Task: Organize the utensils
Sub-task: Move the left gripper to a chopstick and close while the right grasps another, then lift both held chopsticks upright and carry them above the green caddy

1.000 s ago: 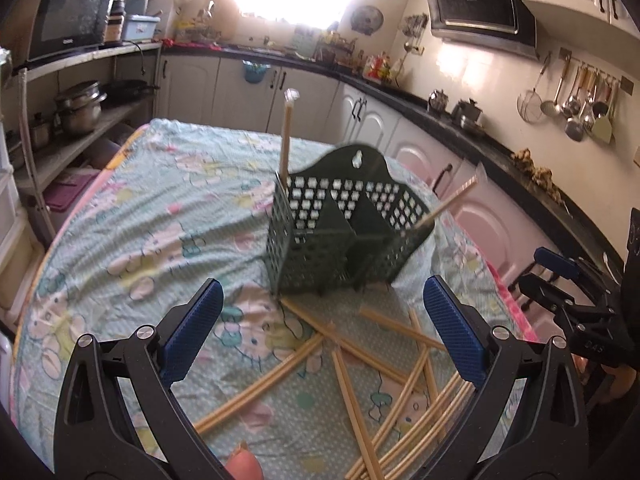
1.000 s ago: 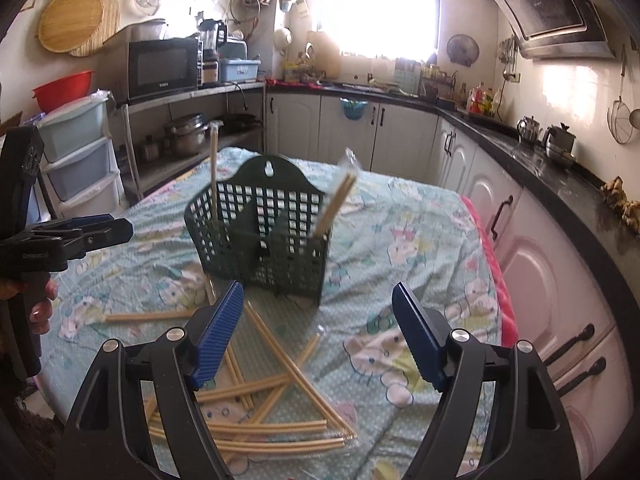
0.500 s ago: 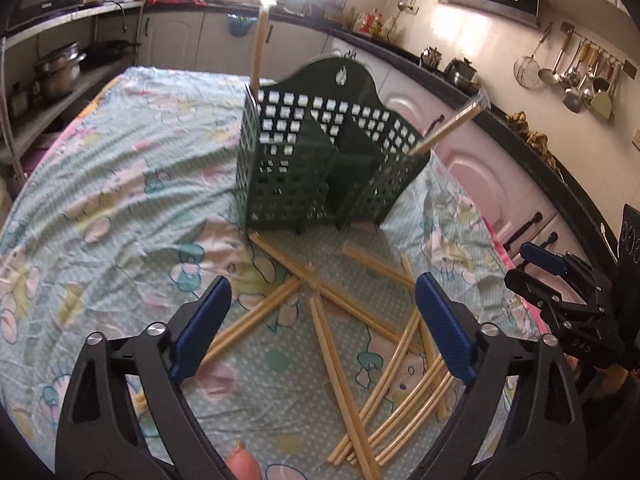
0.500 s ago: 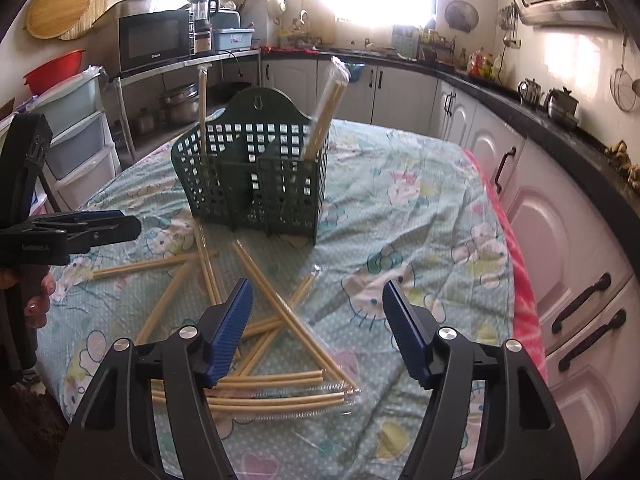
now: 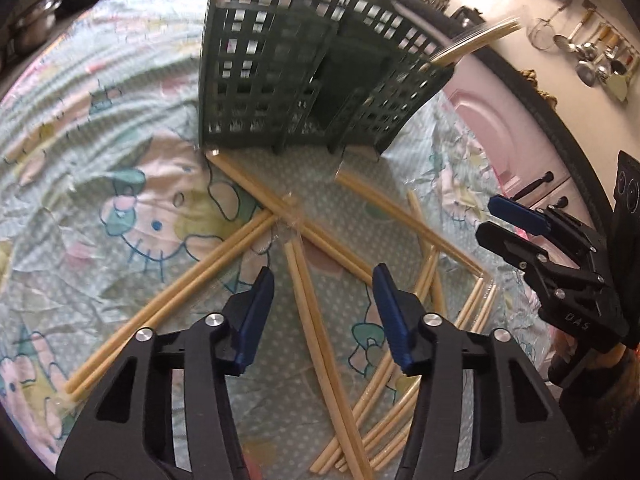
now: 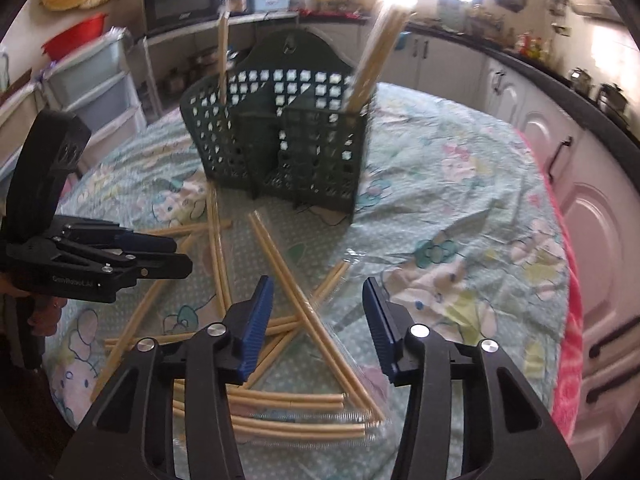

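A dark green perforated utensil holder (image 5: 304, 80) (image 6: 288, 140) stands on the table, with wrapped chopsticks (image 6: 376, 48) leaning out of one compartment and one upright stick (image 6: 223, 60) in another. Several pale wooden chopsticks (image 5: 224, 264) (image 6: 280, 424) lie scattered and crossed in front of it. My left gripper (image 5: 322, 292) hovers low over one pair (image 5: 308, 320); its jaws are closing, and the pair lies between the pads untouched. My right gripper (image 6: 318, 300) is also closing over crossed chopsticks (image 6: 308, 312), pads not pressing.
A wrinkled cartoon-print tablecloth (image 5: 120, 200) covers the round table, whose edge (image 6: 568, 280) falls off at the right beside white cabinets (image 6: 600, 220). Storage drawers (image 6: 96, 88) and a microwave (image 6: 180, 0) stand at the left. Ladles (image 5: 592, 60) hang on the wall.
Both grippers have sunk toward the scattered chopsticks and tilted further down. Their jaws have narrowed markedly. The holder and chopsticks lie as before.
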`<state>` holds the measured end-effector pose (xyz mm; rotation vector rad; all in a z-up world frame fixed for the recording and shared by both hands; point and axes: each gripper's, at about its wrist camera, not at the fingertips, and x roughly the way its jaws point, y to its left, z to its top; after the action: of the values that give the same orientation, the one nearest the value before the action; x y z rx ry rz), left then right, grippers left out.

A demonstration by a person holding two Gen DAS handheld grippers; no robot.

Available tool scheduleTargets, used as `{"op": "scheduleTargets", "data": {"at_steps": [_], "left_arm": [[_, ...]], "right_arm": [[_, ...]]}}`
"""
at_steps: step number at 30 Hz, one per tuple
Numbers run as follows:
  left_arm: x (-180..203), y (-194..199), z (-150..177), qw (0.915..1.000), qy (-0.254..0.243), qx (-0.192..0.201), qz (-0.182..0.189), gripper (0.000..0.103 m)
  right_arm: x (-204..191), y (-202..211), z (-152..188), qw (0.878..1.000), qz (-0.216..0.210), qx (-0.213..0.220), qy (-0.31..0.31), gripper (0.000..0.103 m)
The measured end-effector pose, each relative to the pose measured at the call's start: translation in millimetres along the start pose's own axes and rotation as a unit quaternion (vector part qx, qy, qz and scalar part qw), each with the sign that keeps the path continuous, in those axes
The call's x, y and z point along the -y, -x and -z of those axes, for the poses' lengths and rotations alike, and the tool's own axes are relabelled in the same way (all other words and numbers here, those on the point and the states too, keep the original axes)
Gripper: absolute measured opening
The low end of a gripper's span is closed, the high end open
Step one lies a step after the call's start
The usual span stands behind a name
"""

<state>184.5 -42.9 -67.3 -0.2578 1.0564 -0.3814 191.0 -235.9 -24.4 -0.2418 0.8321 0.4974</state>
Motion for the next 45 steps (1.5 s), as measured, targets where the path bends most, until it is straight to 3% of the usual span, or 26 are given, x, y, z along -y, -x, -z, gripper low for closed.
{"op": "scheduleTargets", "data": {"at_steps": [12, 16, 22, 26, 28, 30, 34, 45], "left_arm": [[-11.2, -14.5, -20.8, 0.9995, 0.012, -0.021, -0.021, 0.021], [-16.3, -14.0, -23.8, 0.9995, 0.019, -0.022, -0.013, 0.01], [-24.6, -12.8, -24.5, 0.9993, 0.026, -0.025, -0.002, 0.006], [-25.5, -10.1, -23.6, 0.9994, 0.026, -0.025, 0.001, 0.005], [-25.4, -7.8, -24.0, 0.9994, 0.025, -0.022, 0.003, 0.004], [-28.4, -1.6, -23.8, 0.9995, 0.024, -0.019, 0.005, 0.004], [-30.2, 5.6, -26.1, 0.9996, 0.022, -0.014, 0.002, 0.004], [-16.0, 42.6, -41.5, 0.9996, -0.007, 0.025, -0.007, 0.003]], "right_arm": [[-11.2, -40.8, -26.2, 0.995, -0.051, -0.057, 0.061, 0.041], [-16.8, -53.4, -33.1, 0.993, -0.062, -0.072, 0.076, 0.041], [-26.8, -76.9, -43.4, 0.988, -0.076, -0.1, 0.093, 0.041], [-31.2, -90.1, -50.1, 0.985, -0.089, -0.112, 0.094, 0.035], [-32.7, -94.4, -52.4, 0.984, -0.094, -0.116, 0.095, 0.025], [-34.4, -95.7, -53.1, 0.984, -0.095, -0.117, 0.097, 0.017], [-37.7, -89.9, -54.2, 0.984, -0.094, -0.108, 0.105, 0.013], [-37.2, -38.6, -67.6, 0.991, -0.069, -0.045, 0.106, 0.009]]}}
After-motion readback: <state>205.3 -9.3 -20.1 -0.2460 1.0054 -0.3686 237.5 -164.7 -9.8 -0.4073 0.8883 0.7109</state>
